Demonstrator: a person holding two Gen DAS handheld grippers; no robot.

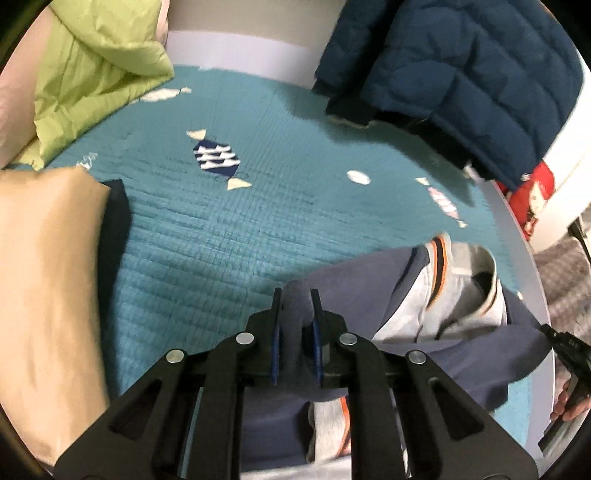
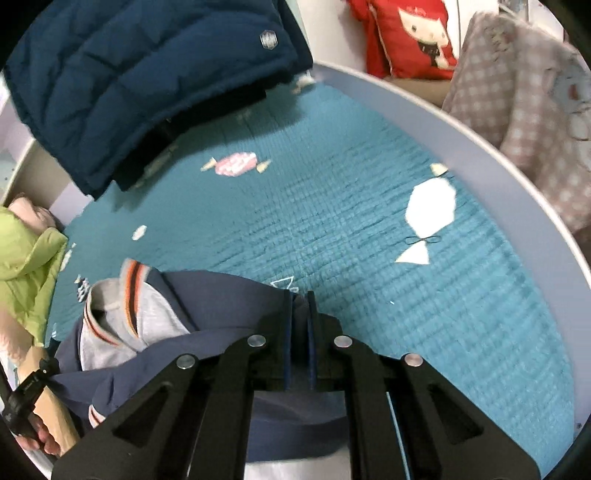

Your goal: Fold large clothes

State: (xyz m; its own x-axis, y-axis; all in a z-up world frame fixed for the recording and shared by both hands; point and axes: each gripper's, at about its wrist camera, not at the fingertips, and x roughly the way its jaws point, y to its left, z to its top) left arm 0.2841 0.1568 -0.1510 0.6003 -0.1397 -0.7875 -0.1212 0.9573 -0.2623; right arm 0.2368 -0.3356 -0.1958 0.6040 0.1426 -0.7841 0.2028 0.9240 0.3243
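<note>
Navy jacket [image 1: 424, 354] with grey lining and orange-striped collar lies bunched at near edge of teal quilted bed cover [image 1: 229, 236]. Left tool [image 1: 297, 295] pinches a fold of its navy fabric; right tool [image 2: 301, 295] pressed together on another navy edge. Dark blue puffer coat [image 2: 140, 81] at far side, green jacket [image 1: 96, 70] in corner, red cushion [image 2: 413, 33] beyond bed rim.

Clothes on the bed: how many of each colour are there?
Navy and grey jacket, held by the left gripper and right gripper: 1
Dark blue puffer coat: 1
Green puffer coat: 1
Total: 3, all on the teal blanket.
</note>
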